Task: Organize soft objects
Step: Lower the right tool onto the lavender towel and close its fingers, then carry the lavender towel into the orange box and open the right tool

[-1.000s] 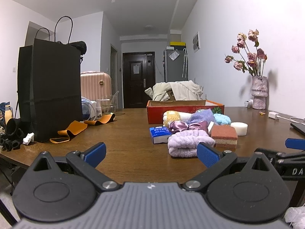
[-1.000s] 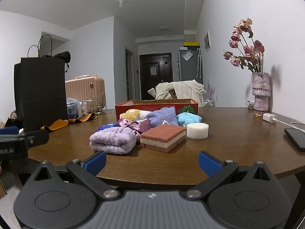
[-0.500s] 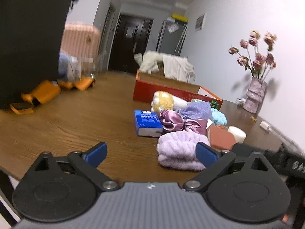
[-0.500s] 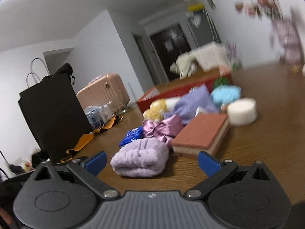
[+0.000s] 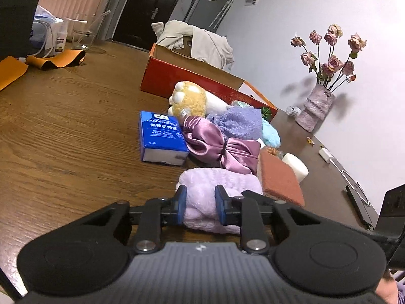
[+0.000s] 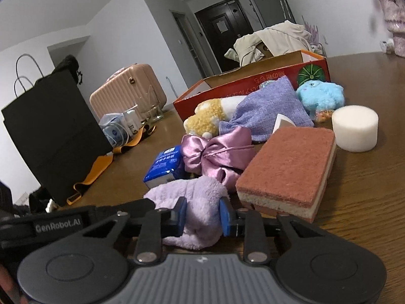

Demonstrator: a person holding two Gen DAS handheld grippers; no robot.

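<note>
barely started tbh. both claws have just been closing: left gripper (image 5: pixel 200 205) and right gripper (image 6: pixel 202 214) each pinch the lilac towel (image 5: pixel 217 190) at the table's near edge. the red box (image 6: pixel 253 86) looks empty, and the bow (image 6: pixel 215 152), sponge (image 6: pixel 288 169) and plushies aren't sorted yet.

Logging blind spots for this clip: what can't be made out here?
- Box inside: both views, hidden by its front wall.
- Towel near end: both views, covered by the left claw and right claw.
- Vase: right view, blurred and cut off by the edge.
- Box print: right view, too small to read.
</note>
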